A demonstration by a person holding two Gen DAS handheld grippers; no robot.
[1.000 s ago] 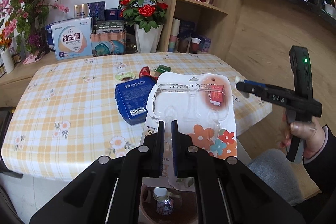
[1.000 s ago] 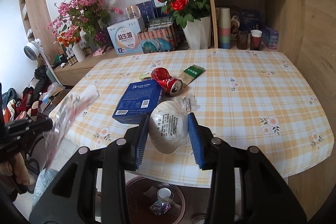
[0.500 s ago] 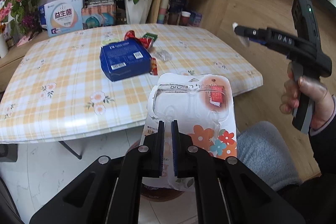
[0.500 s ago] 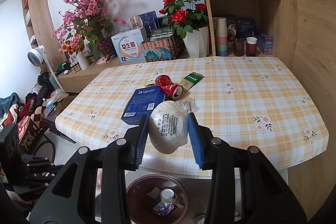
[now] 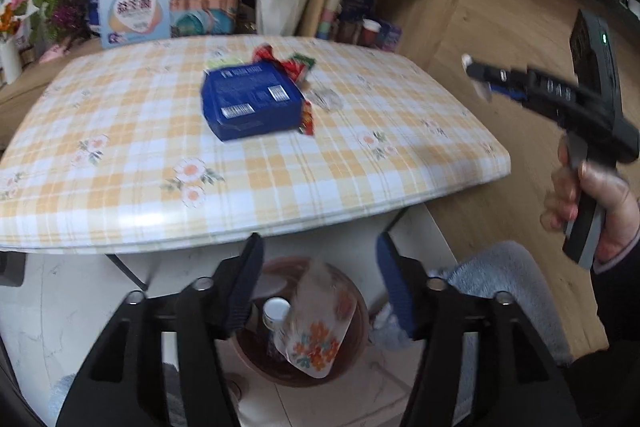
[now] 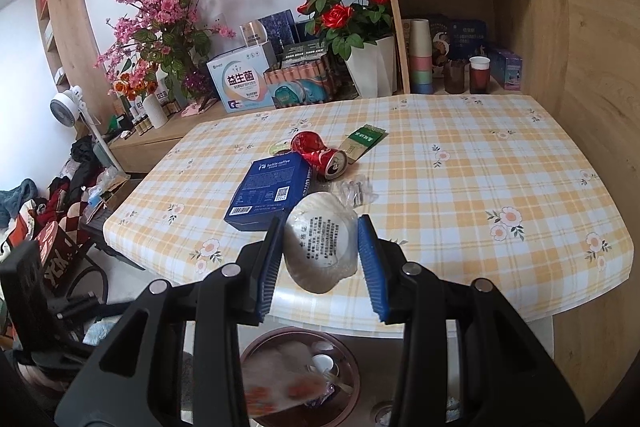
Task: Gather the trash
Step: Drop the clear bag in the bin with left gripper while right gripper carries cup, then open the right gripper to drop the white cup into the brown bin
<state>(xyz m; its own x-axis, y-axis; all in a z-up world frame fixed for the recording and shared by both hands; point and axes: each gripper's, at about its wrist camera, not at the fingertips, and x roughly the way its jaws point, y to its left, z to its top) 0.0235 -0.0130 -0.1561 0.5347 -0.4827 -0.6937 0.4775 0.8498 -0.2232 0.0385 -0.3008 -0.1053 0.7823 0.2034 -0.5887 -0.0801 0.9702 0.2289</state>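
Observation:
My left gripper hangs over the brown bin on the floor, its jaws opening with nothing pressed between them. The flowered blister pack drops loose into the bin below the fingertips. My right gripper is shut on a round white plastic packet, held above the table's near edge and over the bin, where the blister pack shows blurred. On the table lie a blue coffee box, a crushed red can, a green sachet and a clear wrapper.
The checked tablecloth table fills the middle. Behind it stand a rose vase, boxes and a wooden shelf with cups. A person's hand holds the right gripper; a grey-clad knee sits beside the bin. Clutter lies at the left floor.
The left jaws came apart and let go of the blister pack, which fell into the bin. The left gripper sank below the table edge. The right gripper kept still with its packet.

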